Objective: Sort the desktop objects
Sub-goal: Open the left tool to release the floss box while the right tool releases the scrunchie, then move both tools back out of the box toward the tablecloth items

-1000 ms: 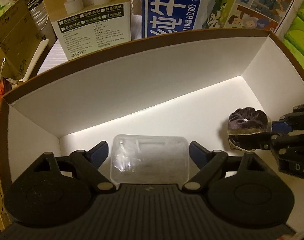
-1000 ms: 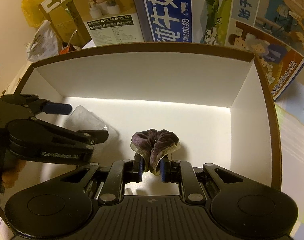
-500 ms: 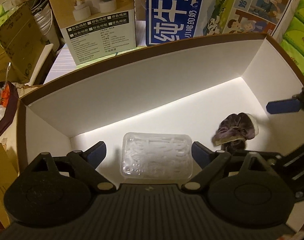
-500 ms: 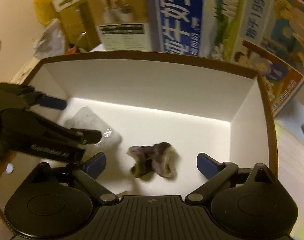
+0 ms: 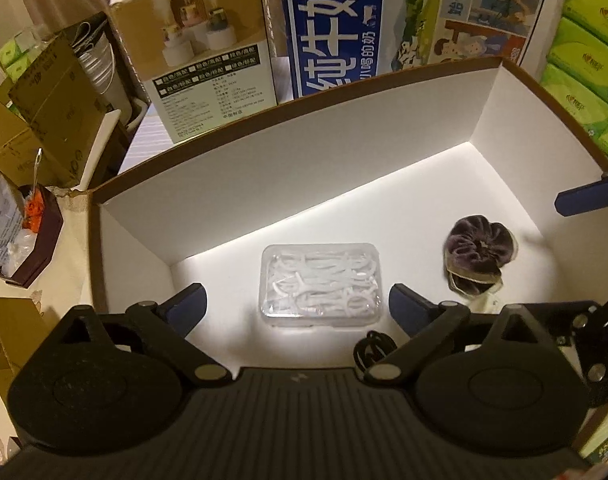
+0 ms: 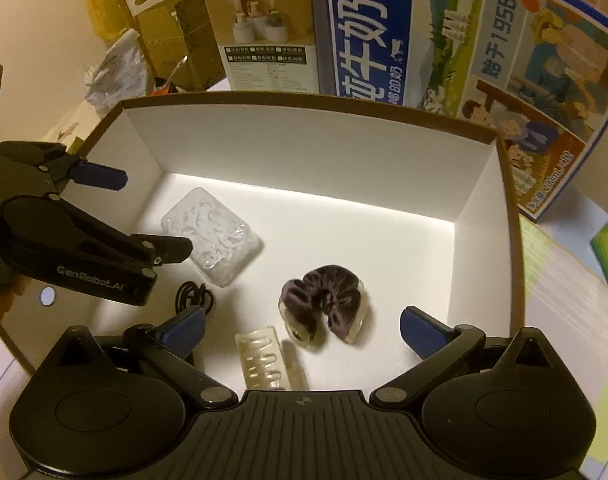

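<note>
At the far left of the worktop (image 5: 76, 248), outside the white box (image 5: 304, 168), a dark tray of small items (image 5: 32, 236) sat below stacked cardboard cartons (image 5: 44, 112). Just right of them the box's brown-edged left wall rose, and the left hand-held gripper (image 5: 298, 306) hung over the box's near-left part, its jaws still spreading and nothing pressed between the blue pads. Below and between those pads, on the white floor, lay the clear case of floss picks (image 5: 319, 280), flat and untouched by either pad. In the right wrist view the same case (image 6: 212, 236) lay tilted, partly behind the left gripper's lower finger. Near its closer corner rested a black hair tie (image 6: 194, 298), a thin coil just beside the right gripper's left pad; from the left wrist it showed only as a dark loop (image 5: 373, 350) at the gripper's edge. Further right, a clear hair claw clip (image 6: 268, 360) lay at the near edge of the floor, close to the purple velvet scrunchie (image 6: 323, 304). That scrunchie sat loose on the box floor, curled open toward the camera, well apart from the floss case. The right hand-held gripper (image 6: 302, 326) stood above it with its jaws widening and released, the scrunchie between the pads but touched by neither. Behind the box stood a tan product carton (image 5: 208, 64), then a blue milk carton (image 5: 335, 24). Green tissue packs (image 5: 587, 60) were stacked at the far right.
</note>
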{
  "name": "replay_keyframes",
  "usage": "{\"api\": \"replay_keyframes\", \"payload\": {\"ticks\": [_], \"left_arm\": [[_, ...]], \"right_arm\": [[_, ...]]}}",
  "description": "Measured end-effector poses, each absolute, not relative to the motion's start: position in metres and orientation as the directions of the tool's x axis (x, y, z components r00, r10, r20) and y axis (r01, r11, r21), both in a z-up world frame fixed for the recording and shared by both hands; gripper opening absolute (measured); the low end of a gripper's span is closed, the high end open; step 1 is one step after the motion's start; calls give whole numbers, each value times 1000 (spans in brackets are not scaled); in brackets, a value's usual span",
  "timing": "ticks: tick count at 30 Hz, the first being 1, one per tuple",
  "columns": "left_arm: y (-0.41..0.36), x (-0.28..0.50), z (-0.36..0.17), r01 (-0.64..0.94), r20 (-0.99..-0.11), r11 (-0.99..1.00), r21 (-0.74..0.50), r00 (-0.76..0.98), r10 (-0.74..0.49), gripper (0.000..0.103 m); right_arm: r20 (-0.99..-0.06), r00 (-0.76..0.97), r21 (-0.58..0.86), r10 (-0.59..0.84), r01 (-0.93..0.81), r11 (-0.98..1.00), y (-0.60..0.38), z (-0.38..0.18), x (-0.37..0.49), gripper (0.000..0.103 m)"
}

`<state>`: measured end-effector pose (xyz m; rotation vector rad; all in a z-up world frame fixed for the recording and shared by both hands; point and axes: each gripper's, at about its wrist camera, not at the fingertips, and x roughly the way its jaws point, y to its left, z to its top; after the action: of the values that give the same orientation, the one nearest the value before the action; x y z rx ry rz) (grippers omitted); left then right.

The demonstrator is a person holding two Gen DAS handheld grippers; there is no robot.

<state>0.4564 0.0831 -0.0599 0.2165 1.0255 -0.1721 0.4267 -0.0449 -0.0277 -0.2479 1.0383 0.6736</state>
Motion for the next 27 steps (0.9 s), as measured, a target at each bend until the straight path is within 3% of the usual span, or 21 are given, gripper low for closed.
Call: {"api": "replay_keyframes", "payload": {"ticks": [27], "left_arm": [[83,352,21,196,-800,978,74,597,-58,98]], "right_arm": [[-748,464,104,474,-625,774,-86,48,331,101]]}}
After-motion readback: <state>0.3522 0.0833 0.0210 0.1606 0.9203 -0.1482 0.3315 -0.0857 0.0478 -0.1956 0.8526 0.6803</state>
